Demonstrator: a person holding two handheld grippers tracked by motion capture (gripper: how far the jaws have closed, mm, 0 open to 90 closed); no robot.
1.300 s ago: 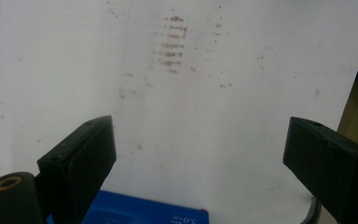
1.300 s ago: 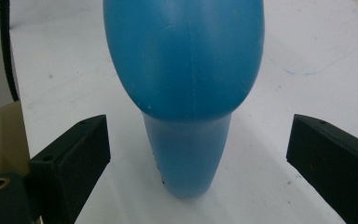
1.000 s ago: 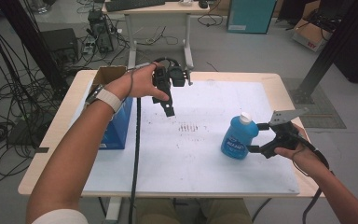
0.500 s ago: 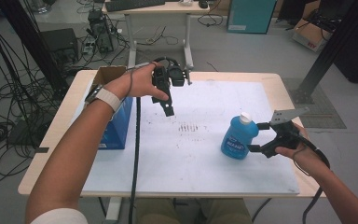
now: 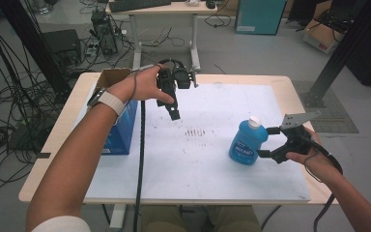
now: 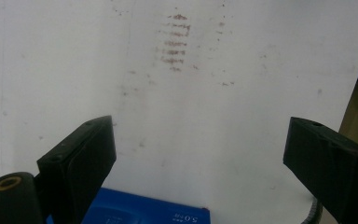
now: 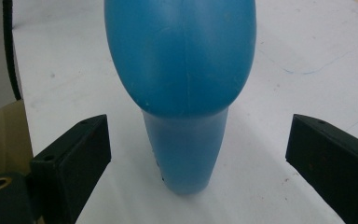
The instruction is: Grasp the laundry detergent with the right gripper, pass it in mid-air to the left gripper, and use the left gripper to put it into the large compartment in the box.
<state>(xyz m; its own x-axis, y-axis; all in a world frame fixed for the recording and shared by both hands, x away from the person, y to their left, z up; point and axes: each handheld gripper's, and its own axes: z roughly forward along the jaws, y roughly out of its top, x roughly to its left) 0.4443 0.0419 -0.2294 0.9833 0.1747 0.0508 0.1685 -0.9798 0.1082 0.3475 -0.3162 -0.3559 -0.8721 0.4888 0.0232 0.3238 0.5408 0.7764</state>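
Just beside the blue bottle (image 5: 247,143), on its right, the right gripper (image 5: 263,142) waits with its jaws spread wide and nothing between the pads. In the right gripper view the blue bottle (image 7: 182,88) fills the gap ahead of the jaws, apart from both. The bottle stands upright on the white table mat (image 5: 212,174), white cap up, to the right of the brownish smudge (image 5: 195,131) at the mat's middle.

The risk I see: the bottle is tall, with a narrow foot and a bulging body, so if one jaw meets it before the other, a sideways nudge could tip or slide it toward the smudge. Closing on the curved bulge could also let the smooth plastic squirt out of the pads.

The right hand (image 5: 314,162) lies low near the mat's right edge, forearm coming in from the lower right, gripper pointing level and leftward at the bottle. The left gripper (image 5: 173,112) is held up, well to the left of the bottle beyond the smudge, tilted down at the mat, jaws wide and empty; below it sits a blue box (image 5: 121,135).
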